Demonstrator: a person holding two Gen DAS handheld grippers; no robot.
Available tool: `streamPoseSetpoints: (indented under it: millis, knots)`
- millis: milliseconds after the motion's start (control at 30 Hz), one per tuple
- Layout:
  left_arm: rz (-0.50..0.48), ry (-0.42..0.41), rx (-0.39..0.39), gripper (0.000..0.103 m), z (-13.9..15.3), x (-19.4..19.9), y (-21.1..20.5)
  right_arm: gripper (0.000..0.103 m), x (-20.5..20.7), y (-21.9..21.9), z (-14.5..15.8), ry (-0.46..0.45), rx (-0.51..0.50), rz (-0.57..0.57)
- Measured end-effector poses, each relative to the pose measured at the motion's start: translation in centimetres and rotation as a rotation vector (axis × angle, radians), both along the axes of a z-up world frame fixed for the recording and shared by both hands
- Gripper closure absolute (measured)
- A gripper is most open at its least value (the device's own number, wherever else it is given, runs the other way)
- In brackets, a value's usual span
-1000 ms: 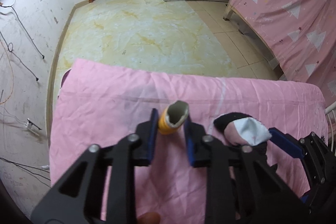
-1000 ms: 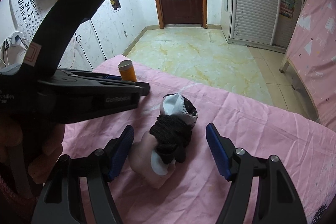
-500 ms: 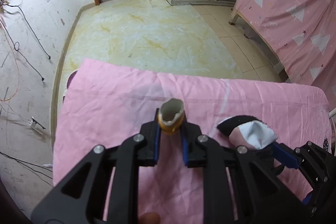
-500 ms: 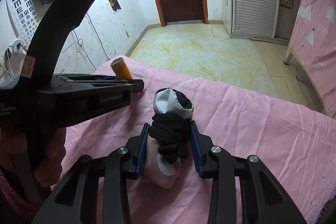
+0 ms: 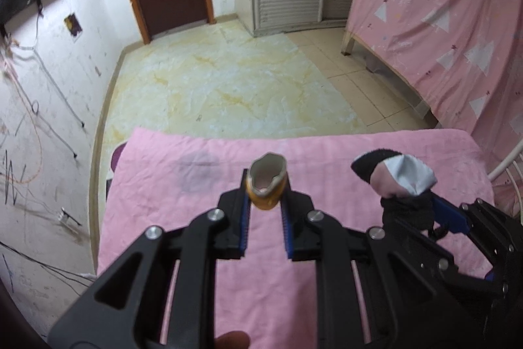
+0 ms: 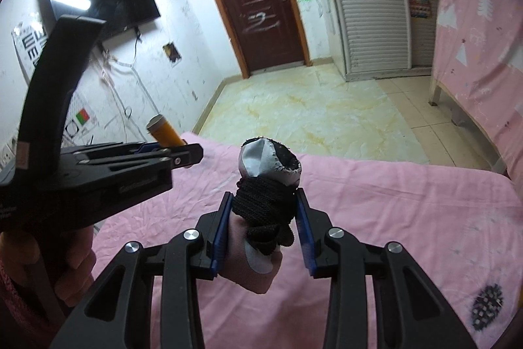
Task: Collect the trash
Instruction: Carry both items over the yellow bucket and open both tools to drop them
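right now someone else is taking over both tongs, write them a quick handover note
Left tongs: shut on the orange tube, held clear above the pink sheet.
Right tongs: shut on the rolled sock bundle, also held clear above the sheet.
Done: both pieces of trash are gripped and off the bed.
Left: carry both to a bin and drop them. No bin shows in either view, so find it first. No other loose trash is visible on the sheet.

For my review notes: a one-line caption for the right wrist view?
Right claw grips a sock bundle above the pink sheet.
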State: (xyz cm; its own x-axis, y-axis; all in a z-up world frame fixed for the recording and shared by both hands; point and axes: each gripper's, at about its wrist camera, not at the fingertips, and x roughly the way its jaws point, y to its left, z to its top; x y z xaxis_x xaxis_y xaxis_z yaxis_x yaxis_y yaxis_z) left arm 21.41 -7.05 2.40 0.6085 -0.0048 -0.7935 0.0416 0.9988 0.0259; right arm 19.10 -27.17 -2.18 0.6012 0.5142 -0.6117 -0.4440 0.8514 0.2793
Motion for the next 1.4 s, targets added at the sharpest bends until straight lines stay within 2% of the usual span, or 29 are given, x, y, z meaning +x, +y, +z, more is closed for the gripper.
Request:
streamPoseSetpoints:
  millis: [333,533,900,1400]
  knots:
    - [-0.108,-0.059,0.03,0.088,2.7,-3.1,-7.6,0.072,-3.9,-9.8,2.4,-0.064,0.1,-0.138]
    - [-0.201,-0.084,0.034,0.088,3.4,-5.2,-13.0,0.072,-5.9,-16.5,2.5,-0.105,0.143,-0.248]
    - [-0.342,-0.08,0.054,0.088,2.8,-7.2,-21.8,0.072,-9.1,-27.1,0.3,-0.116,0.221,-0.434]
    - [-0.494,-0.039,0.068,0.088,0.8,-9.2,-31.8,0.072,-11.4,-36.8,-3.9,-0.085,0.231,-0.614]
